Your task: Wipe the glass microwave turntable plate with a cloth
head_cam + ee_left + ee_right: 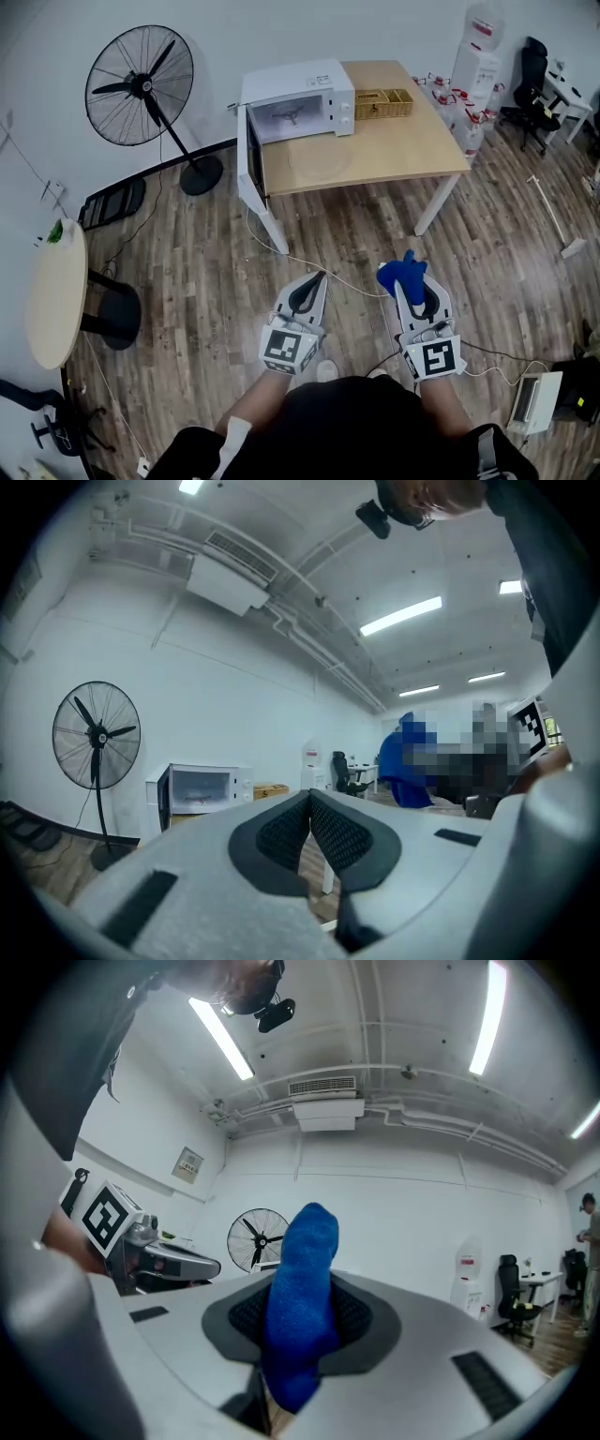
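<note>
Glass turntable plate (317,159), count one, shows as a faint round outline lying flat on the wooden table (412,141), well ahead of both my grippers and touched by neither. My right gripper (419,292) is clenched on one blue cloth (302,1307): its jaws press the cloth from both sides, and a rounded end of the fabric stands up past the jaw tips. My left gripper (309,803) has its two jaws closed tip to tip, with nothing between them. Grippers: two, each carrying one marker cube at its rear. I hold them low in front of my body, side by side and apart, over the wood floor (216,272), with both forearms reaching forward. The right gripper's jaws point ahead toward the table; the left gripper's jaws angle slightly toward the right gripper. One white microwave (298,101) stands on the table ahead of the left gripper, door swung open, directly behind the plate. One pedestal fan (141,84) stands on the floor ahead and to the left of the left gripper.
</note>
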Action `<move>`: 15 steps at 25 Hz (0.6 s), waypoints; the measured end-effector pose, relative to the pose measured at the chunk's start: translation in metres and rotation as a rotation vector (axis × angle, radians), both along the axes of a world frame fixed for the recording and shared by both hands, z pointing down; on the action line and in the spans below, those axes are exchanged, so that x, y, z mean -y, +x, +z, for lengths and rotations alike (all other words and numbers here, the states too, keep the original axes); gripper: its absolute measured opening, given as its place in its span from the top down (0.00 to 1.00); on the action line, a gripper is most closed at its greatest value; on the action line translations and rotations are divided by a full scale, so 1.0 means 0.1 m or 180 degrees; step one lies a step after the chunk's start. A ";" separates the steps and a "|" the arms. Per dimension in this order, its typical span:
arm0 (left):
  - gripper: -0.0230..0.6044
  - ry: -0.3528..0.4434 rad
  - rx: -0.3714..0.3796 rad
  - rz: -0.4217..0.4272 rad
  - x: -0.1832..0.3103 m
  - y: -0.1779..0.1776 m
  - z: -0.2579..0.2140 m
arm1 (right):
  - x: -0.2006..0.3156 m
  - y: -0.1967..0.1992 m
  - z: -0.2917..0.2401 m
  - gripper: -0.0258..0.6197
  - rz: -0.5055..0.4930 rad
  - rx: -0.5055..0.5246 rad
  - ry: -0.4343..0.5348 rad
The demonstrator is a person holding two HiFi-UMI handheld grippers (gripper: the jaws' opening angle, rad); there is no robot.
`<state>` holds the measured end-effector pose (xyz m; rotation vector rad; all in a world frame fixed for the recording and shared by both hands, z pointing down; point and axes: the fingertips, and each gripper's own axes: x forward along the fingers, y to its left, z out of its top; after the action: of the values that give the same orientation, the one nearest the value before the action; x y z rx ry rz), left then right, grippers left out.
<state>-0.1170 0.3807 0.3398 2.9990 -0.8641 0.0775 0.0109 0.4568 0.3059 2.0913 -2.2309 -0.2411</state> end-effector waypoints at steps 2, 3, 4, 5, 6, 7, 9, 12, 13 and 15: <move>0.95 0.0048 0.0023 0.0019 0.06 -0.08 0.00 | 0.06 -0.05 0.02 0.81 0.0048 0.0000 -0.0009; 0.95 0.0061 0.0038 0.0027 0.10 -0.12 0.01 | 0.09 -0.08 0.03 0.81 0.0067 -0.0002 -0.0007; 0.95 0.0066 0.0053 0.0032 0.13 -0.16 0.02 | 0.12 -0.10 0.04 0.81 0.0076 -0.0004 -0.0007; 0.95 0.0066 0.0067 0.0031 0.17 -0.19 0.04 | 0.15 -0.13 0.04 0.81 0.0076 -0.0004 -0.0008; 0.95 0.0065 0.0078 0.0026 0.21 -0.22 0.05 | 0.19 -0.15 0.04 0.81 0.0068 -0.0004 -0.0012; 0.95 0.0064 0.0086 0.0019 0.25 -0.24 0.05 | 0.23 -0.16 0.04 0.81 0.0059 -0.0008 -0.0018; 0.95 0.0060 0.0101 0.0010 0.34 -0.25 0.08 | 0.31 -0.16 0.06 0.81 0.0049 -0.0021 -0.0033; 0.95 0.0049 0.0116 -0.0009 0.52 -0.19 0.13 | 0.50 -0.07 0.11 0.81 0.0030 0.0021 -0.0036; 0.95 0.0042 0.0119 -0.0023 0.59 -0.17 0.15 | 0.57 -0.05 0.11 0.81 0.0010 0.0050 -0.0021; 0.95 0.0040 0.0124 -0.0061 0.75 -0.12 0.17 | 0.74 0.00 0.09 0.81 -0.0045 0.0064 0.0022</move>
<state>-0.1287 0.3052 0.3572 3.0099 -0.8998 0.1313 0.0112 0.3832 0.3153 2.0914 -2.2600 -0.2302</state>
